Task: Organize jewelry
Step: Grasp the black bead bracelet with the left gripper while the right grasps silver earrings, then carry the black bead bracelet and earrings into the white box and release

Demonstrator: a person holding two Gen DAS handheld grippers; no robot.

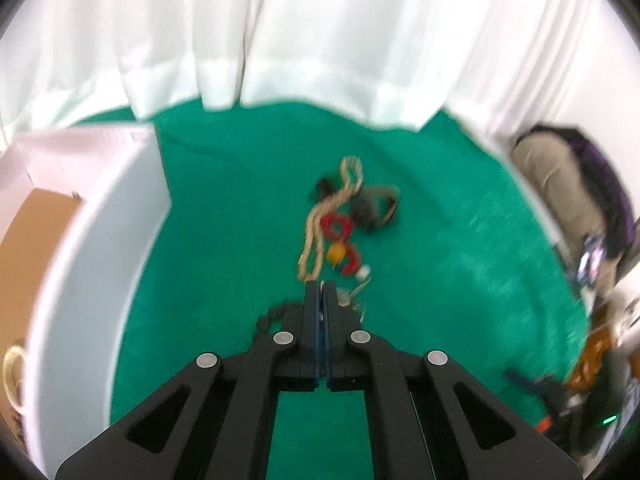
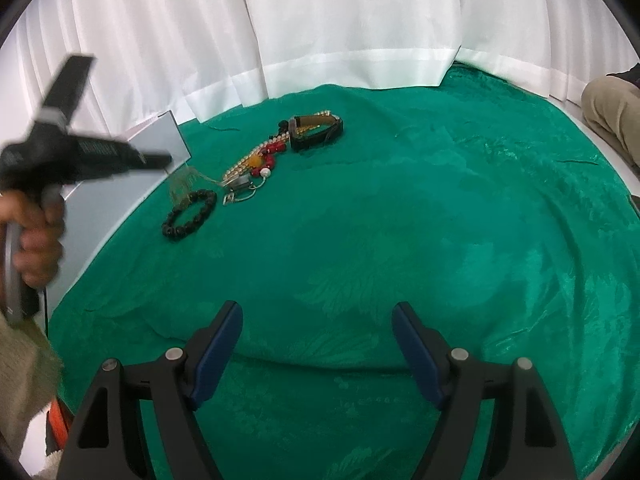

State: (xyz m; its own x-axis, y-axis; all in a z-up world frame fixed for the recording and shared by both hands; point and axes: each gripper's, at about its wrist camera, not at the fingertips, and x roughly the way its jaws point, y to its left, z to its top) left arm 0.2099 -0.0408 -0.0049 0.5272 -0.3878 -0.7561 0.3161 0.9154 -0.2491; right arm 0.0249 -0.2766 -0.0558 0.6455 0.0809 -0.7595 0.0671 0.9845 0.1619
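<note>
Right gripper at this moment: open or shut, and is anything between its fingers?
Open. In the right wrist view the right gripper has its fingers spread wide with only bare green cloth showing between them.

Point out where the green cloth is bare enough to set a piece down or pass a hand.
Bare: the wide stretch of green cloth between the open right claw and the white curtain. Crowded: the jewelry pile and black bead bracelet beside the white box.

You have one black bead bracelet (image 2: 189, 213), one red bead piece (image 2: 275, 150), one pearl strand (image 2: 256, 159), one dark strap watch (image 2: 316, 130), one white box (image 2: 120, 176), and two grippers: left (image 2: 162, 159), right (image 2: 317, 338)
</note>
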